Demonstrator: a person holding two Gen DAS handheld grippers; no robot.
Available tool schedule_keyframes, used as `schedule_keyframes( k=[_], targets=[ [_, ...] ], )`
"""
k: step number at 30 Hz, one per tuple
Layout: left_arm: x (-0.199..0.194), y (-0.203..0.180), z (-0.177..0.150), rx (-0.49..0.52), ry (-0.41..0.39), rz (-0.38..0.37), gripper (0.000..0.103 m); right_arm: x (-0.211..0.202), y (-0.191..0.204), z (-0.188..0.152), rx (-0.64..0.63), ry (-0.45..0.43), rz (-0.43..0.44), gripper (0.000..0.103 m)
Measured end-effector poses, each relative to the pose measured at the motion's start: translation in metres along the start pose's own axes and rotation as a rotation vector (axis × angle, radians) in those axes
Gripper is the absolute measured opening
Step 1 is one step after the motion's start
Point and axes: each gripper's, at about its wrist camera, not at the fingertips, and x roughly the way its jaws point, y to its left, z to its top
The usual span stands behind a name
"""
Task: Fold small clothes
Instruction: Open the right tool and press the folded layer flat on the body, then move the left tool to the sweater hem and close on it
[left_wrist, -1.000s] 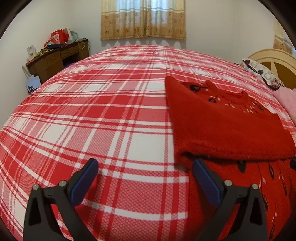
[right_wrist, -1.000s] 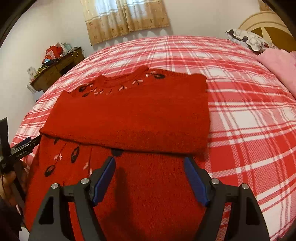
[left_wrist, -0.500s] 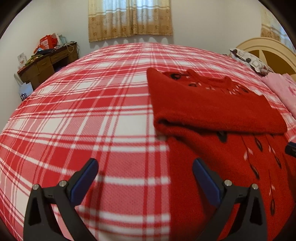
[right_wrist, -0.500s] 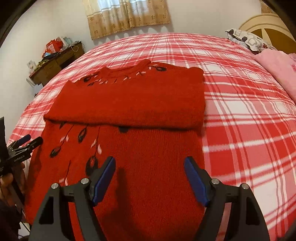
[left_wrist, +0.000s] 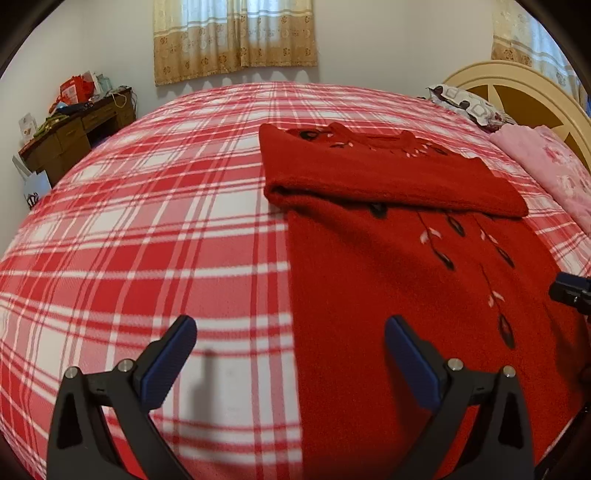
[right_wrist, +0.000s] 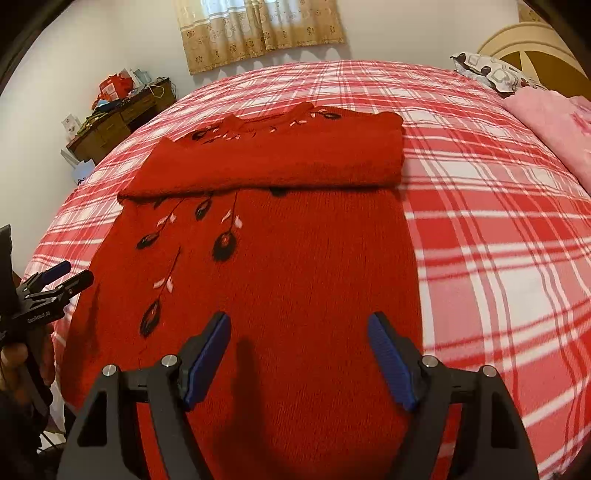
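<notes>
Both grippers, left & right, are held released, empty. Red knitted sweater w/ sleeves folded at 12 o'clock could be bunched if its hem is grabbed unevenly on the slack plaid bedspread.

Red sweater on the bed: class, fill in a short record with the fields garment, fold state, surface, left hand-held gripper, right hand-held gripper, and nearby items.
garment: red sweater with dark leaf embroidery
fold state: sleeves folded across the chest; lower body flat, not yet folded up
surface: red and white plaid bedspread
left hand-held gripper: open, empty, over the sweater's left edge
right hand-held gripper: open, empty, above the lower body
nearby items: pink blanket, patterned pillow, wooden desk
</notes>
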Motion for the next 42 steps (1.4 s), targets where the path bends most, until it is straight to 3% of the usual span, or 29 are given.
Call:
schedule_keyframes(
  k=[6,11,17,19,22,26,33,37,42],
  targets=[
    [-0.011,-0.004,-0.013,0.002,0.026,-0.028,0.103,-0.013,0.003,-0.018,0.014,0.004,0.015,0.077],
    [-0.024,-0.004,-0.03,0.0,0.047,-0.058,0.103,-0.021,0.012,-0.036,-0.025,0.005,-0.007,0.077],
    [-0.034,-0.01,-0.044,0.036,0.064,-0.036,0.103,-0.028,0.019,-0.053,-0.049,-0.018,-0.03,0.077],
    [-0.038,-0.012,-0.049,0.033,0.075,-0.065,0.102,-0.03,0.022,-0.057,-0.061,-0.021,-0.039,0.077],
    [-0.04,-0.015,-0.058,0.035,0.111,-0.117,0.089,-0.035,0.024,-0.063,-0.058,-0.019,-0.025,0.077],
    [-0.043,-0.013,-0.072,0.028,0.162,-0.151,0.084,-0.041,0.022,-0.072,-0.05,-0.024,-0.011,0.077],
    [-0.05,-0.01,-0.084,0.0,0.172,-0.172,0.077,-0.043,0.025,-0.077,-0.051,-0.029,0.002,0.077],
    [-0.055,-0.012,-0.092,-0.01,0.186,-0.226,0.062,-0.043,0.027,-0.078,-0.053,-0.029,0.002,0.077],
    [-0.056,-0.021,-0.097,0.017,0.207,-0.24,0.062,-0.042,0.027,-0.079,-0.047,-0.032,0.009,0.077]
  ],
)
